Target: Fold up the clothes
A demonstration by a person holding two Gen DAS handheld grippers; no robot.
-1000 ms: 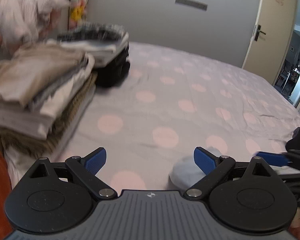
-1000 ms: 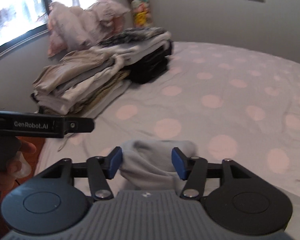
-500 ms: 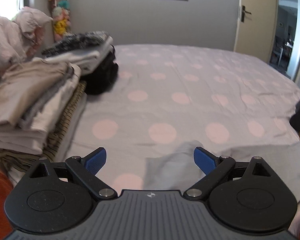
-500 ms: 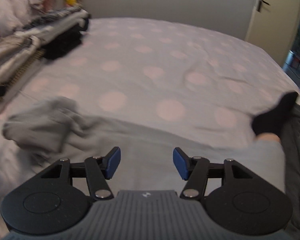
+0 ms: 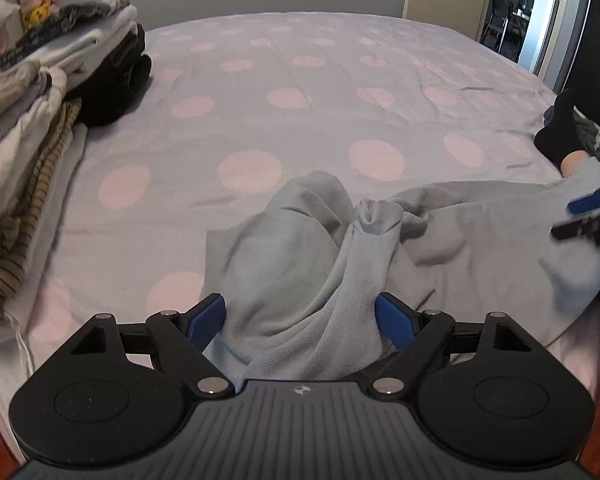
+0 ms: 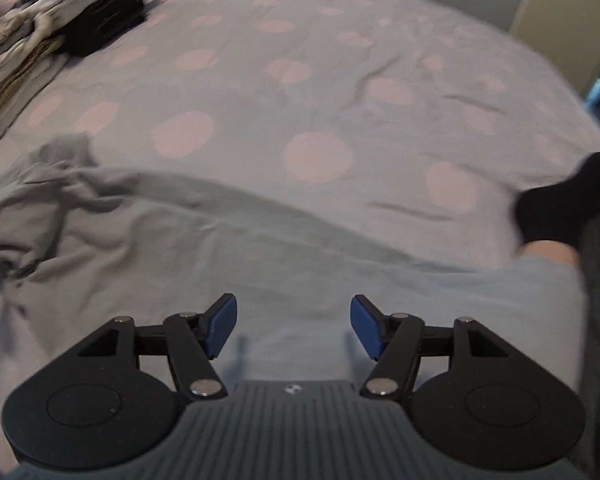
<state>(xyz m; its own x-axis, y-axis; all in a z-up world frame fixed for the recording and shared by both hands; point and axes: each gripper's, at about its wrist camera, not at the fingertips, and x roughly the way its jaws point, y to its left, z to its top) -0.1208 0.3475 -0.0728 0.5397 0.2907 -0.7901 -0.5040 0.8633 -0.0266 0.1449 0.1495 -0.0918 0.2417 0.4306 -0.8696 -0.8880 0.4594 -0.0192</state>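
Note:
A light grey garment (image 5: pixel 300 256) lies crumpled along the near edge of the bed. In the left wrist view my left gripper (image 5: pixel 300 318) is open, with a bunched fold of the garment lying between its blue pads. In the right wrist view the same garment (image 6: pixel 220 248) spreads flat across the bed, bunched at its left end. My right gripper (image 6: pixel 293 330) is open and empty just above the flat cloth. The right gripper also shows at the right edge of the left wrist view (image 5: pixel 592 216).
The bed (image 5: pixel 300 92) has a lilac sheet with pink dots. Stacks of folded clothes (image 5: pixel 32 92) stand along its left side. A foot in a black sock (image 6: pixel 560 204) rests on the bed's right edge. A doorway (image 5: pixel 512 4) opens at far right.
The grey garment has been drawn out across the near bed edge. My left gripper has come down over its bunched end. My right gripper has moved right, over the flat part.

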